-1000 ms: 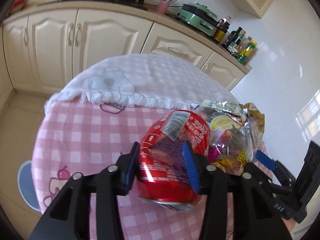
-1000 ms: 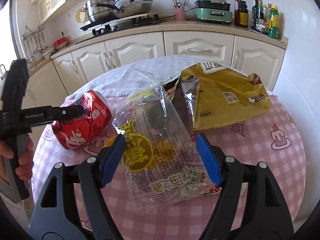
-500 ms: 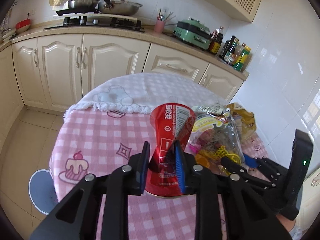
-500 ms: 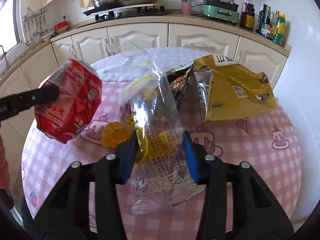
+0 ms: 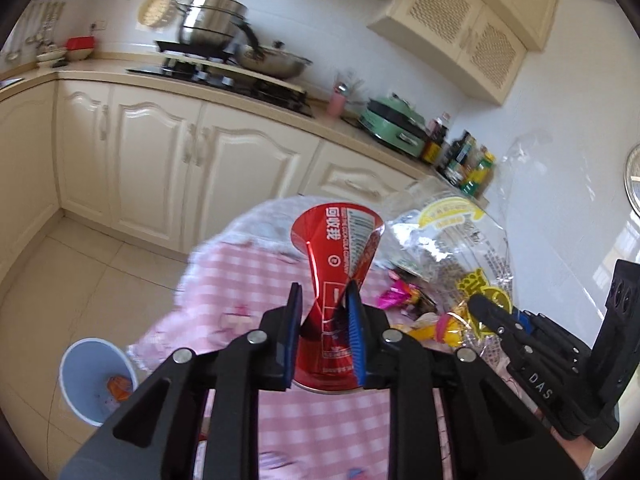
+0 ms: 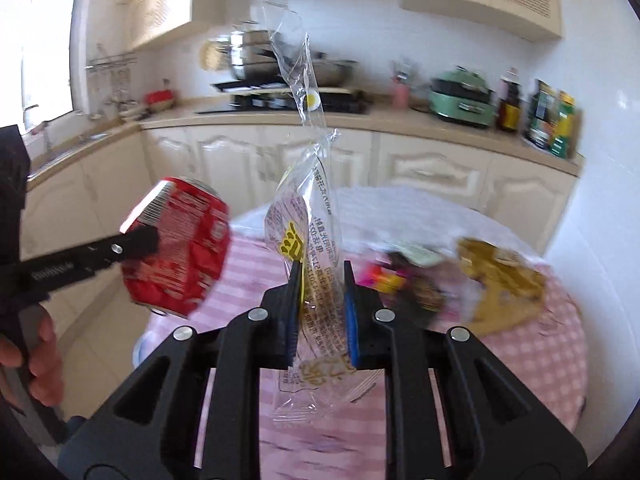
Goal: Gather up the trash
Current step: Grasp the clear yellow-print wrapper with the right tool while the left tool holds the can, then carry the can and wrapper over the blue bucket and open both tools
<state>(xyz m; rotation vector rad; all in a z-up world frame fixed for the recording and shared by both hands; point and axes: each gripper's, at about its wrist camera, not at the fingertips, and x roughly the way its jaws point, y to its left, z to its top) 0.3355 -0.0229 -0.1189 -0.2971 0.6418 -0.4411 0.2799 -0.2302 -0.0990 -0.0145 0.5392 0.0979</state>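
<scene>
Pinched at its crushed waist, the red can (image 5: 335, 264) is held by the left gripper (image 5: 325, 334), whose jaws have just been closing, above the table's (image 5: 240, 280) near edge. The clear wrapper (image 6: 316, 280) is clamped in the right gripper (image 6: 320, 312), lifted clear for binning in the blue bin (image 5: 96, 376).

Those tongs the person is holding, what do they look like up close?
Both are black plastic with silver rivets at the joints and ridged blue pads lining the fingers. The left tongs and right tongs look alike. The right one's side carries white lettering.
</scene>
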